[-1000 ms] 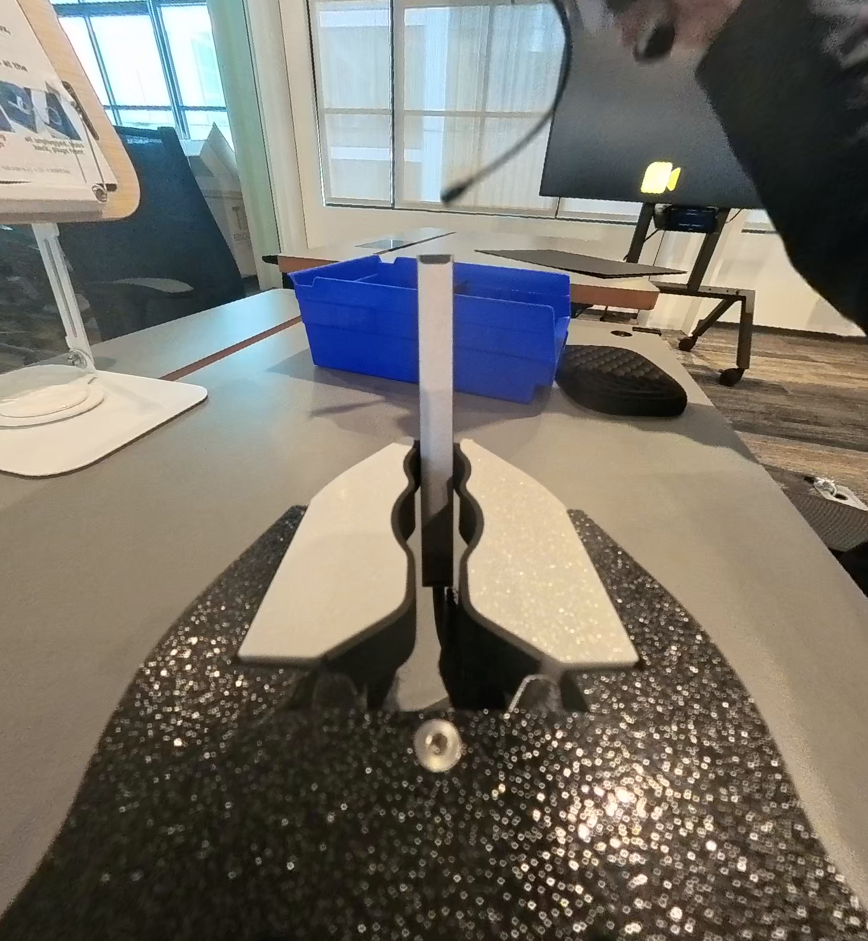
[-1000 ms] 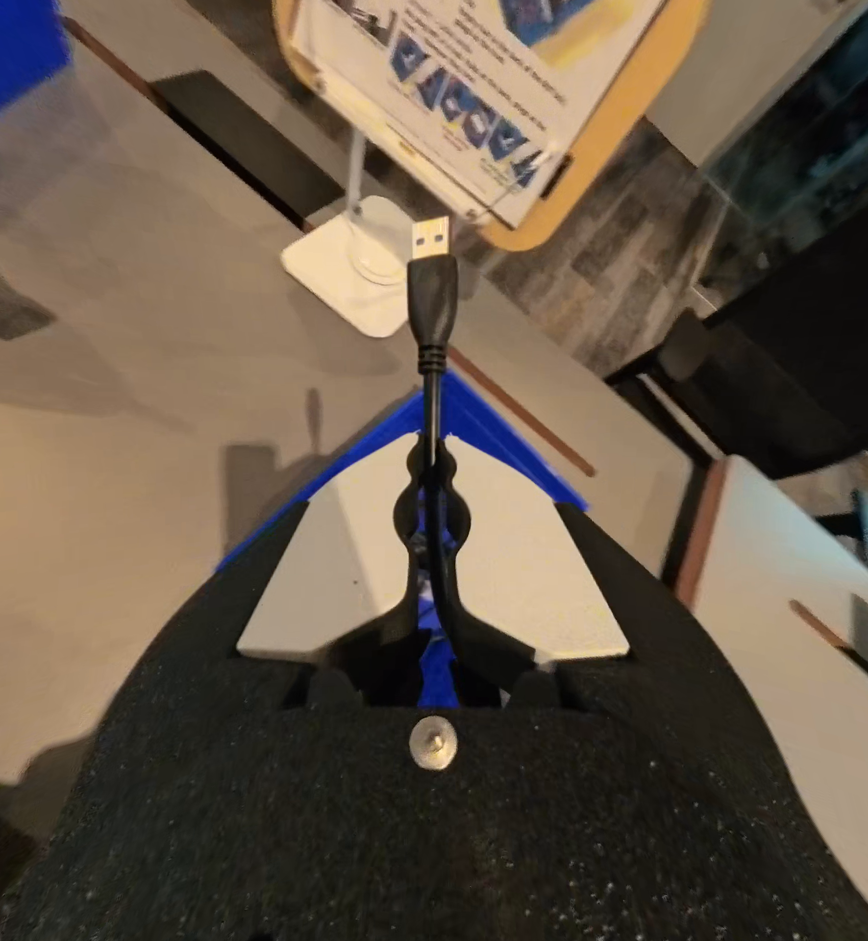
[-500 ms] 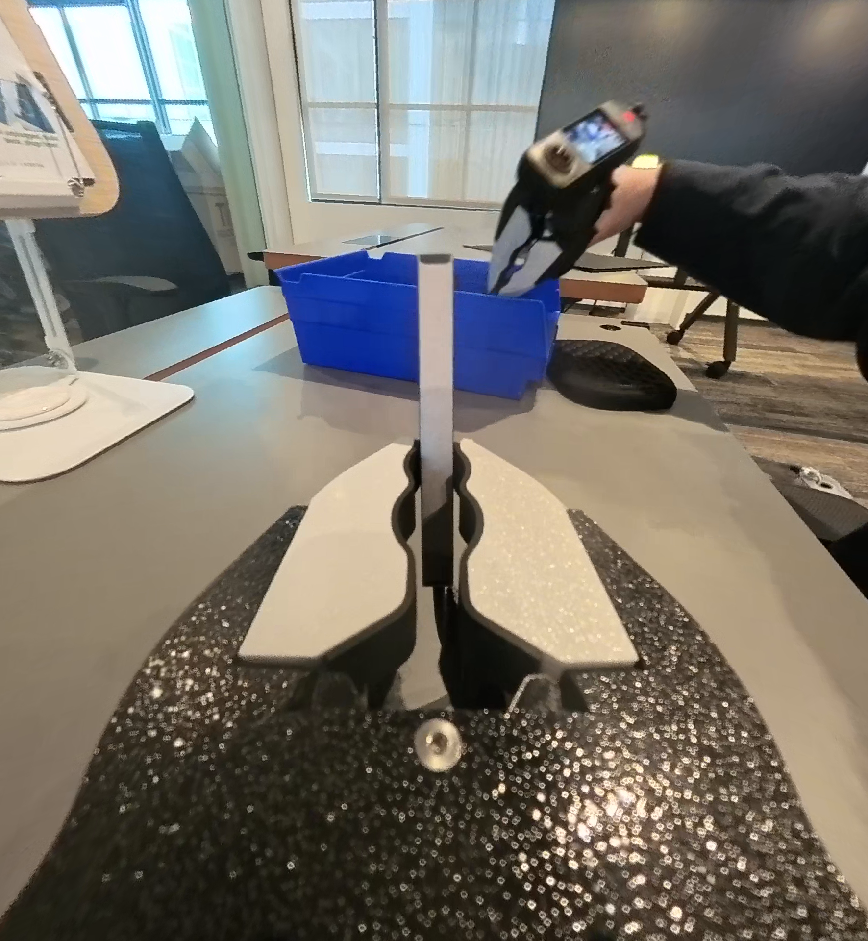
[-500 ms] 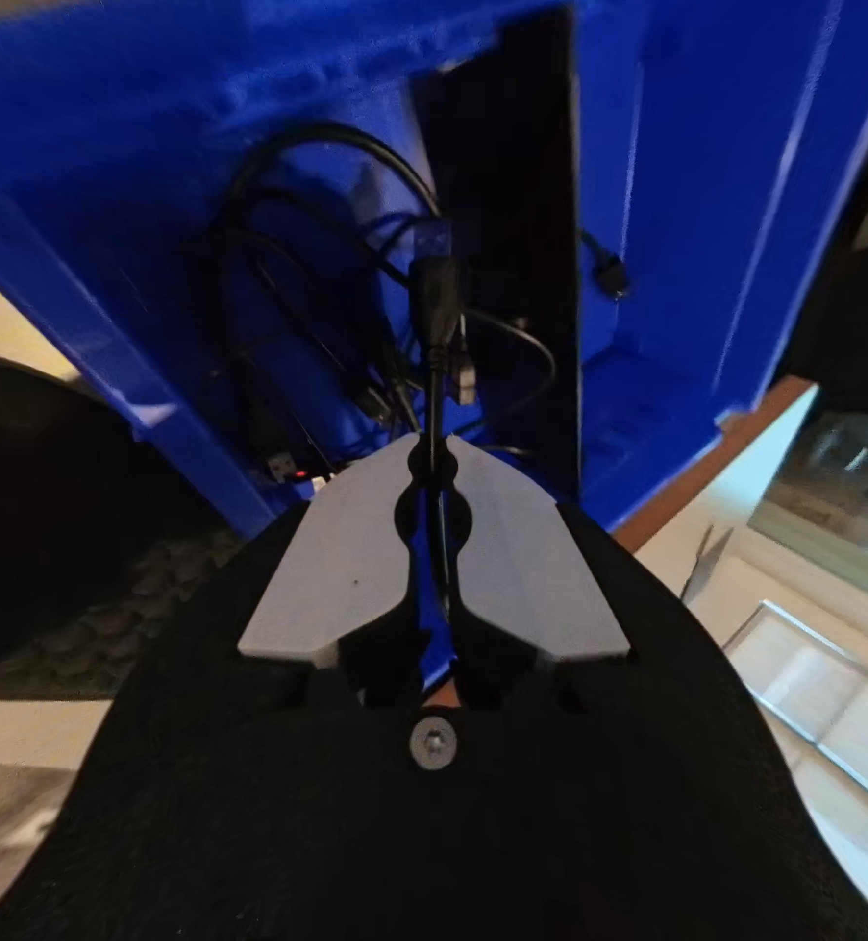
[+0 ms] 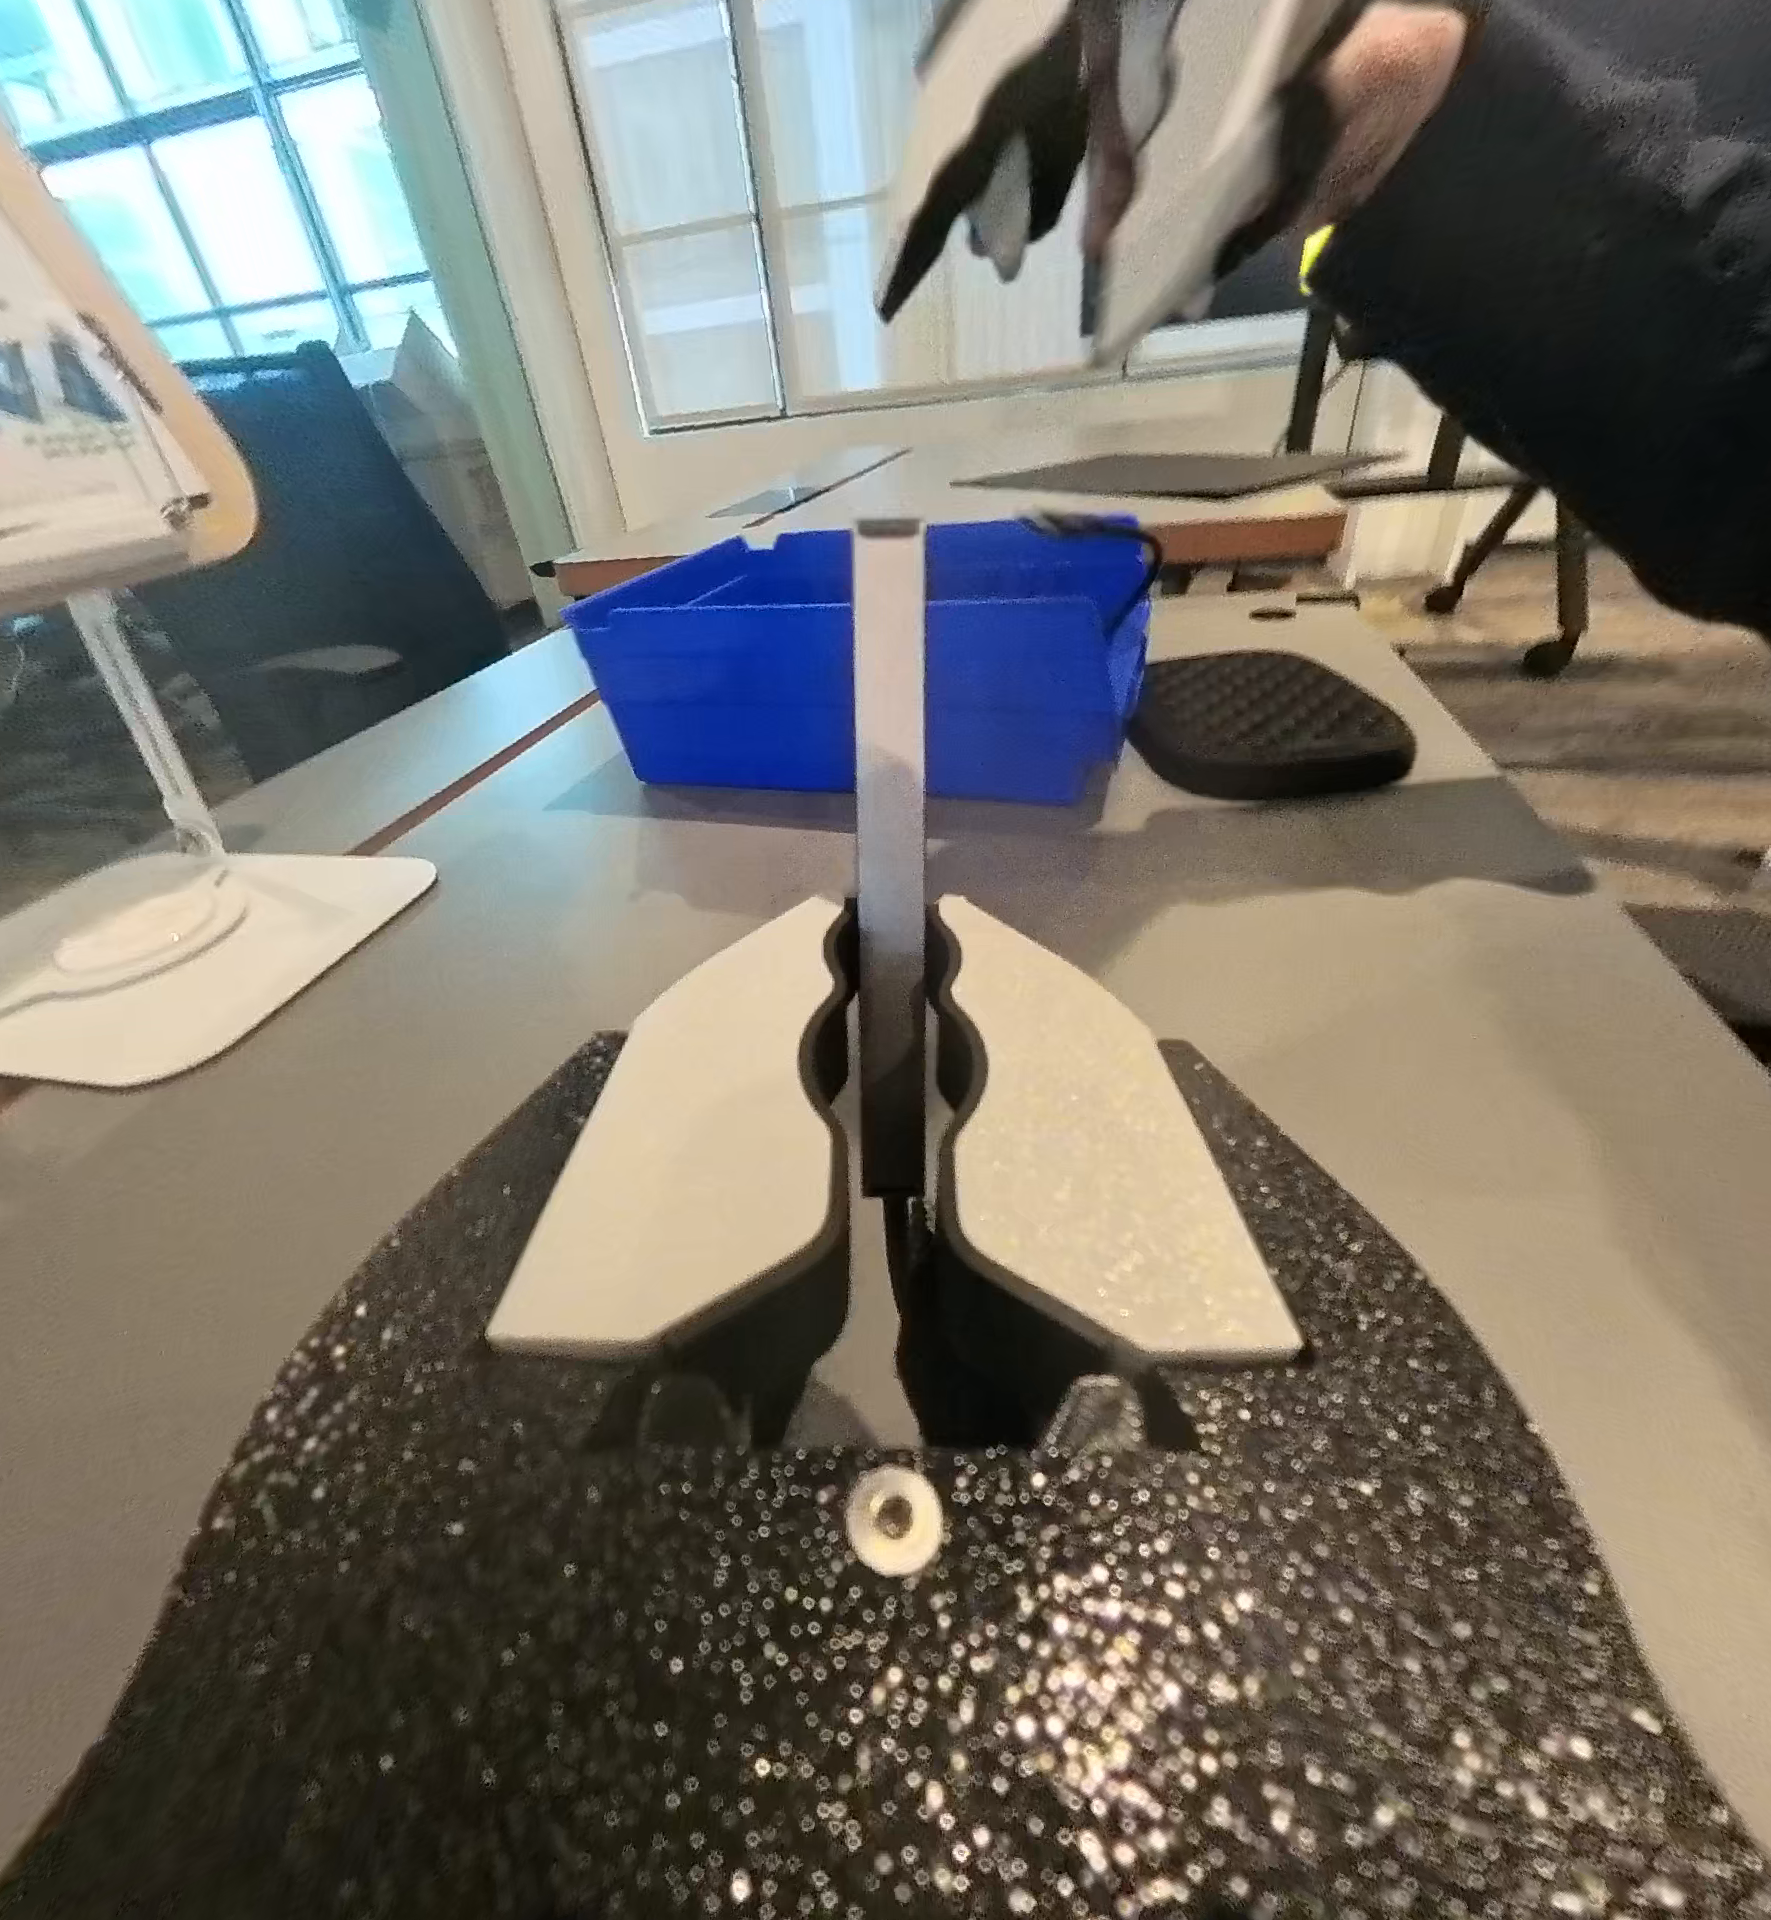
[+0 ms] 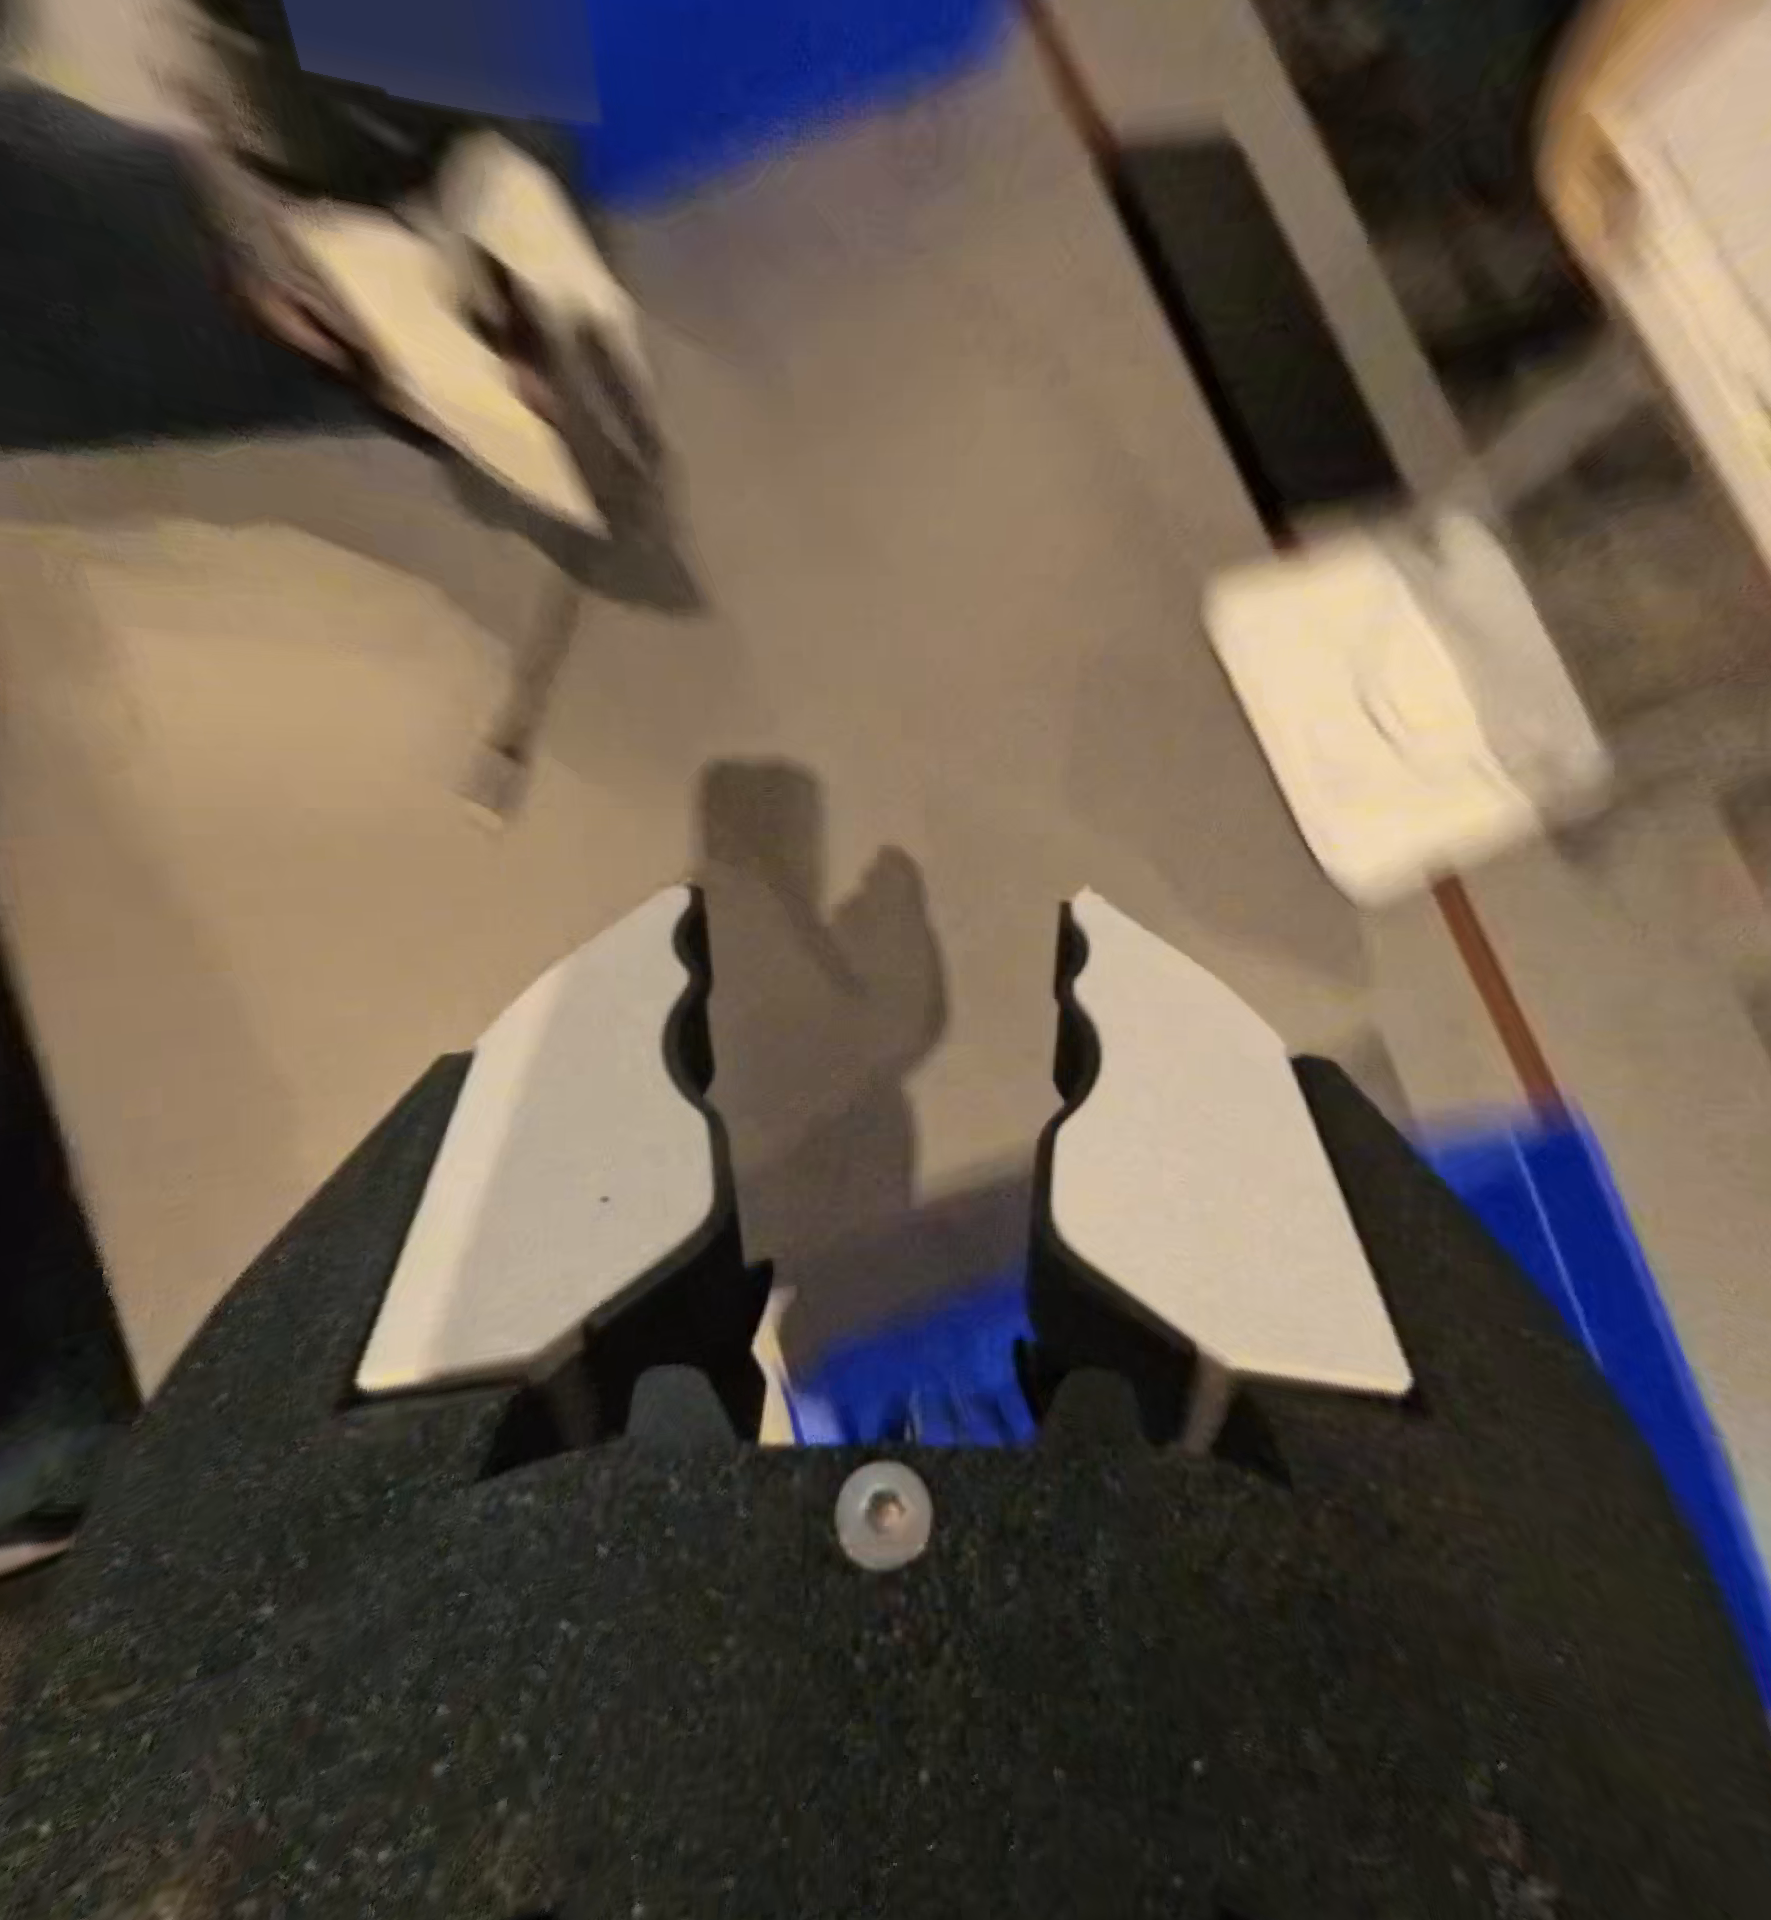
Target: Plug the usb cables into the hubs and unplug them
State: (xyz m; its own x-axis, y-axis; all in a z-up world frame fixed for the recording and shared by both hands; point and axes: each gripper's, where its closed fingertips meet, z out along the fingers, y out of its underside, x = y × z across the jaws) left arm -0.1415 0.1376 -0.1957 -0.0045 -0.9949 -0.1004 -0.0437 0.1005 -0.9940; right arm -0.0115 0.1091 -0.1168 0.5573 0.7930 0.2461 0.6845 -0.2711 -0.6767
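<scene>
The right gripper (image 6: 881,997) is spread wide over the grey bench (image 6: 964,520), the left gripper (image 6: 590,488) blurred at ten o'clock.

Only 1 thing is bearing print: the instruction sheet (image 5: 19,416) on the clear stand, up left of the blue bin (image 5: 860,665). Its lines and small pictures are showing too blurred to make out. Nothing else is carrying lettering, numbers or a brand mark.

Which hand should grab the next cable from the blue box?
Probably the right gripper: it is open and empty. The left gripper is shut on the slim grey hub, away from the blue plastic bin.
</scene>
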